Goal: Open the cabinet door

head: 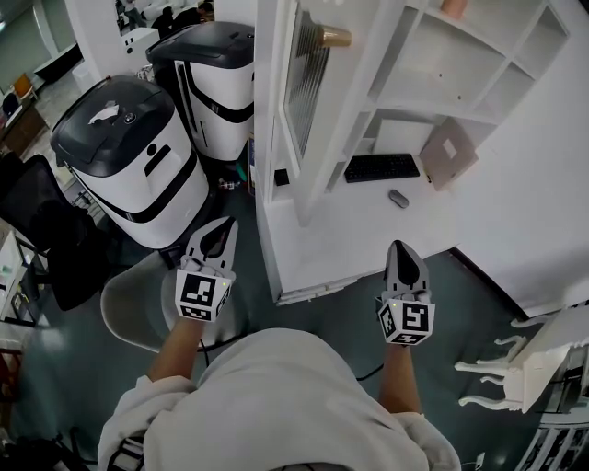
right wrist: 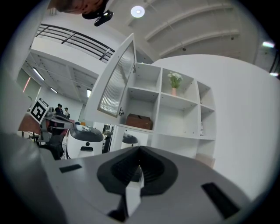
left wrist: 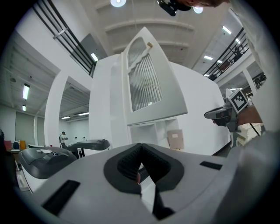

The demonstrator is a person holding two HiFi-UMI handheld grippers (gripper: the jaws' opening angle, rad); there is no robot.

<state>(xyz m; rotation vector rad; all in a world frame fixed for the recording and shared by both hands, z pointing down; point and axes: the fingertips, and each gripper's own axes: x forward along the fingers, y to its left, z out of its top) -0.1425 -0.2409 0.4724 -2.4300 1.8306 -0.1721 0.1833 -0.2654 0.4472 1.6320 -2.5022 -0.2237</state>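
cabinet (head: 368, 83): white, shelves exposed, stood ahead of both grippers | cabinet door (head: 305, 78): ribbed glass, hung swung open at its left side | left gripper (head: 219, 241): jaws pressed together, empty, short of door | right gripper (head: 405, 260): jaws pressed together, empty

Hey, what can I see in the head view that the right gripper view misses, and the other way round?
Only the head view shows the keyboard and the mouse. Only the right gripper view shows a ceiling lamp, a brown box and distant people. Both show the open cabinet door with its ribbed glass, and the black-and-white machines.
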